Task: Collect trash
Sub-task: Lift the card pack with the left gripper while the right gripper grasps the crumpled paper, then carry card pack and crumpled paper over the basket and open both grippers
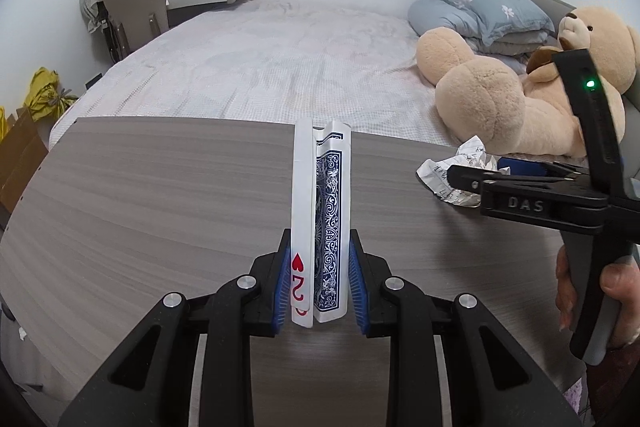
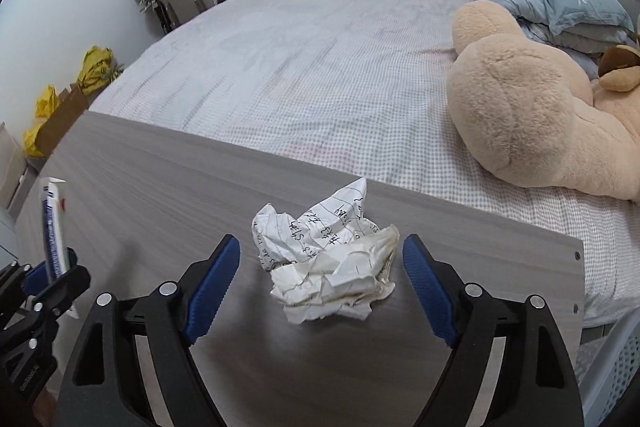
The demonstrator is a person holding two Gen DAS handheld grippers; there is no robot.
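Centre frame, our left gripper (image 1: 319, 283) clamps two bent playing cards (image 1: 322, 219); crumpled paper (image 1: 460, 173) lies mid-right beside our right gripper (image 1: 460, 178).

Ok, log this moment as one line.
left gripper: shut on playing cards | right gripper: open around crumpled paper | paper on table, not yet gripped

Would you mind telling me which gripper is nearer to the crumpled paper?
Right. The right gripper is open with the crumpled paper between its fingers on the table; the left gripper, shut on playing cards, sits off to its left.
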